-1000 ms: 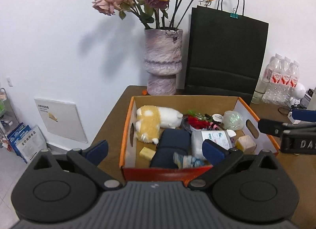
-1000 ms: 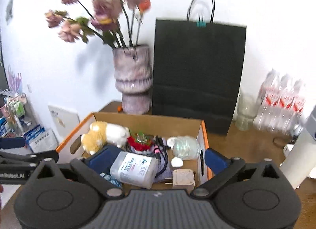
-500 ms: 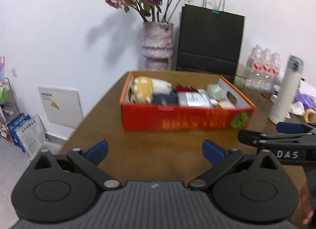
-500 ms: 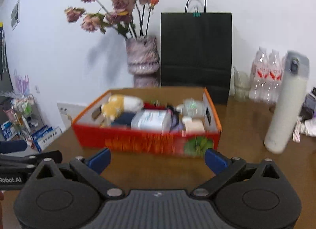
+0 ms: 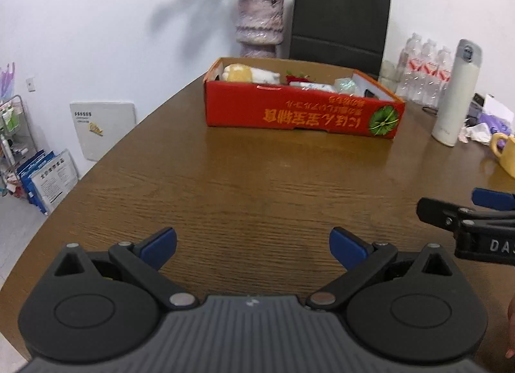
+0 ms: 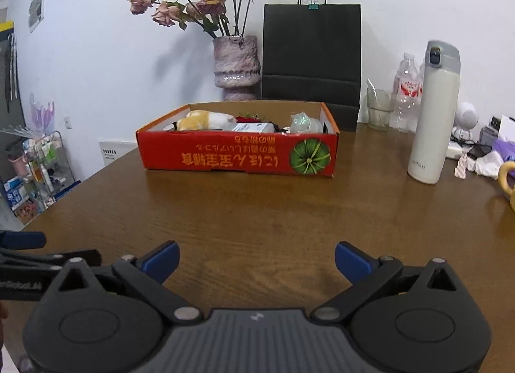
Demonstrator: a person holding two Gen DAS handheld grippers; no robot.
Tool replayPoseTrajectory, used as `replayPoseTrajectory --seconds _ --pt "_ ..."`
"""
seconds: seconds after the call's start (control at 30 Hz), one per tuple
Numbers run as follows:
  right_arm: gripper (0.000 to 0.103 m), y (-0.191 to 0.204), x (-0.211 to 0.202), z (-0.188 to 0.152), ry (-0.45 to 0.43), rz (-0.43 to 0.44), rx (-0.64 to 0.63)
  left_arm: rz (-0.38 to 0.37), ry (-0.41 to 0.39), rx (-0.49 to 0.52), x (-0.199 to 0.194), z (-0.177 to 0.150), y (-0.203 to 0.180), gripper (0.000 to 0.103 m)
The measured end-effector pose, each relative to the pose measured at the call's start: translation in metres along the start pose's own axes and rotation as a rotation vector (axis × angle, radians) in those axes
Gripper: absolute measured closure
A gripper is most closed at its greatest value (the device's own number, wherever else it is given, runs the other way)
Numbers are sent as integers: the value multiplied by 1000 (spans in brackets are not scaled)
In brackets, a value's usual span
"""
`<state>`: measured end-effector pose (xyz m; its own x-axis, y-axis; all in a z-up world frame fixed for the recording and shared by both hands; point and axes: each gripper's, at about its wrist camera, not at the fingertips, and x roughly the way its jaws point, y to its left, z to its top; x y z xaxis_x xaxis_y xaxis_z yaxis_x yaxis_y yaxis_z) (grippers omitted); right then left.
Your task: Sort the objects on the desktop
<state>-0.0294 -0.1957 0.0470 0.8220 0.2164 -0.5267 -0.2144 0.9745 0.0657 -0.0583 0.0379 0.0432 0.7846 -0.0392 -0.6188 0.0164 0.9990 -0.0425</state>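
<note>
Both tools hovered low over the brown wood-grain table [image 6: 257, 212], and nothing sat between their fingers. The left gripper [image 5: 252, 244] had its blue-padded jaws spread wide and released, only bare tabletop showing in the gap. The right gripper [image 6: 257, 260] matched it, jaws parted and empty, side by side with its partner, each tool's tip poking into the other's view. Well ahead of both sets of jaws sat the shallow red cardboard box with orange lettering and a green pumpkin print [image 6: 238, 157], resting flat on the table and apart from either tool. Inside it lay a yellow-and-white plush toy [image 6: 206, 119] at the left end, something red [image 5: 296, 78] towards the middle, a white labelled package [image 6: 251, 127] beside that, and a crumpled clear wrapper [image 6: 302, 121] at the right end. Beyond the box stood a mottled purple ceramic vase of dried roses [image 6: 236, 63] and a tall black paper bag with handles [image 6: 311, 54]. Off to the right of the jaws rose a tall white thermos with a grey lid [image 6: 434, 115], near a cluster of clear water bottles [image 5: 425, 73] and the edge of a yellow mug [image 5: 503, 150].
</note>
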Motion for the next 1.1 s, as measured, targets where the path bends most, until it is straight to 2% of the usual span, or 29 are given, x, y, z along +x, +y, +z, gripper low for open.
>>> replayPoseTrajectory --seconds 0.17,0.37,0.7,1.1 --pt "0 2 16 -5 49 -12 -8 22 11 0 15 -4 -3 0" --pt "0 7 38 0 76 -12 -28 46 23 45 33 -3 -7 0" --pt "0 6 73 7 141 -44 -32 27 32 41 57 10 -7 0" --pt "0 3 71 4 135 -31 -22 25 33 41 59 10 -7 0"
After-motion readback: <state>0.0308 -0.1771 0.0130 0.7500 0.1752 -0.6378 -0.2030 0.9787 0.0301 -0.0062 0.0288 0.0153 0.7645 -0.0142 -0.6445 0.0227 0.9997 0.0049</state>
